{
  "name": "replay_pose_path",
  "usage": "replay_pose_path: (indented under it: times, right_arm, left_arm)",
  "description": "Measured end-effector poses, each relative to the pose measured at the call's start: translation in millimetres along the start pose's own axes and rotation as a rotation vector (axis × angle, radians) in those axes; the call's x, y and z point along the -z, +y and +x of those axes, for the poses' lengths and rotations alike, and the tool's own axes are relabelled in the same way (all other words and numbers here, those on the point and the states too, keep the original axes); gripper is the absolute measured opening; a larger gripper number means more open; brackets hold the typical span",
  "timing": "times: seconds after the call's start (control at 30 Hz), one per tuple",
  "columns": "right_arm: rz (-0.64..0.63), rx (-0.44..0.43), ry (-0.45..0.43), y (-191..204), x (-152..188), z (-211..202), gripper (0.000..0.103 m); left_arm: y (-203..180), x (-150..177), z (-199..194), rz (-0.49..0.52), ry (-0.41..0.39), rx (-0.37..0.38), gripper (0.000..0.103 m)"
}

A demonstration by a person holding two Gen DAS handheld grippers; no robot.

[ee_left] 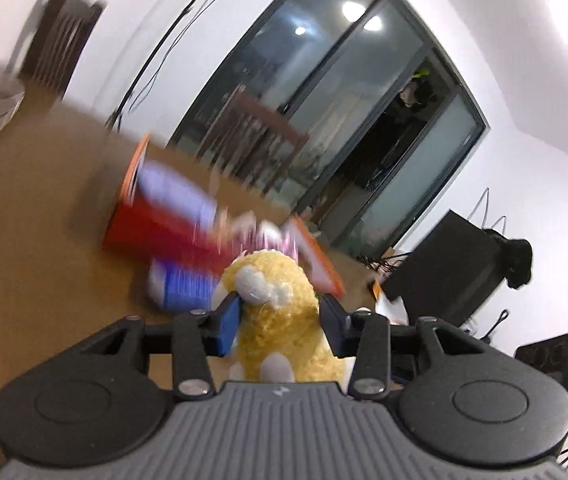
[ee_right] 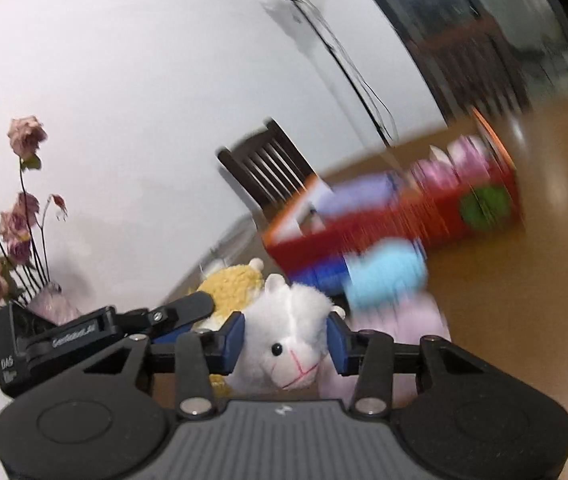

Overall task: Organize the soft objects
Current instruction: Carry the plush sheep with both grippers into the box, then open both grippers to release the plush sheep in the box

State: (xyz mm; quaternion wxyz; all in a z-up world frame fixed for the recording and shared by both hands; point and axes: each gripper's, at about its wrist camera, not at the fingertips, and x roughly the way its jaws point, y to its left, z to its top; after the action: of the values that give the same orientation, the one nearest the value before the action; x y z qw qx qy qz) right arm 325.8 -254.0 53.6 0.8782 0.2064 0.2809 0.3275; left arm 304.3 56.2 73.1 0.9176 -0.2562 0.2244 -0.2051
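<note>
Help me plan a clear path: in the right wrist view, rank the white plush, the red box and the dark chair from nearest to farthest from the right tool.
1. White plush: clamped in the right tool.
2. Red box: ahead, on the table, right of centre.
3. Dark chair: behind the box, by the wall.

A fluffy yellow plush sheep (ee_left: pixel 280 312) with white face and feet is held off the table before the red box (ee_left: pixel 156 224). A white plush llama (ee_right: pixel 288 344) with pink-stitched muzzle faces the camera nearer than that box.

White walls (ee_right: pixel 124 80), dark glass doors (ee_left: pixel 344 112)
</note>
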Motion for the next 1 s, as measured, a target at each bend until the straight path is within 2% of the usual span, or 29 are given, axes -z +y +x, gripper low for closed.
replay_pose_path:
  times: [0.1, 0.17, 0.23, 0.37, 0.5, 0.6, 0.67, 0.7, 0.8, 0.87, 0.9, 1.0]
  right_arm:
    - [-0.027, 0.001, -0.046, 2, -52, 36, 0.043]
    - [-0.009, 0.003, -0.047, -6, -81, 67, 0.043]
    - [0.012, 0.034, -0.026, -17, -107, 104, 0.043]
    - [0.077, 0.076, 0.049, -41, -130, 163, 0.043]
    - [0.097, 0.124, 0.147, -60, -131, 207, 0.044]
    - [0.094, 0.168, 0.269, -71, -126, 238, 0.045]
    - [0.085, 0.196, 0.313, -75, -124, 250, 0.046]
    - [0.083, 0.201, 0.331, -76, -123, 256, 0.050]
    - [0.098, 0.175, 0.364, -76, -126, 262, 0.050]
    - [0.053, 0.204, 0.361, -72, -130, 257, 0.050]
    - [0.028, 0.211, 0.351, -67, -132, 253, 0.054]
    - [0.000, 0.199, 0.294, -53, -146, 227, 0.057]
  left_arm:
    - [8, -57, 35, 0.024, -0.051, -0.019, 0.043]
    - [21, -86, 65, -0.026, -0.034, -0.053, 0.043]
    - [32, -106, 98, -0.028, -0.002, -0.108, 0.043]
    - [49, -124, 145, 0.006, 0.064, -0.217, 0.043]
    - [55, -115, 167, 0.115, 0.144, -0.322, 0.046]
    - [51, -102, 166, 0.219, 0.153, -0.325, 0.051]
    - [48, -100, 163, 0.248, 0.134, -0.343, 0.052]
    - [46, -102, 160, 0.259, 0.121, -0.352, 0.053]
    - [40, -108, 150, 0.264, 0.100, -0.359, 0.054]
    - [32, -113, 144, 0.281, 0.080, -0.369, 0.058]
    - [29, -118, 141, 0.292, 0.069, -0.369, 0.060]
    - [21, -125, 125, 0.320, 0.038, -0.369, 0.063]
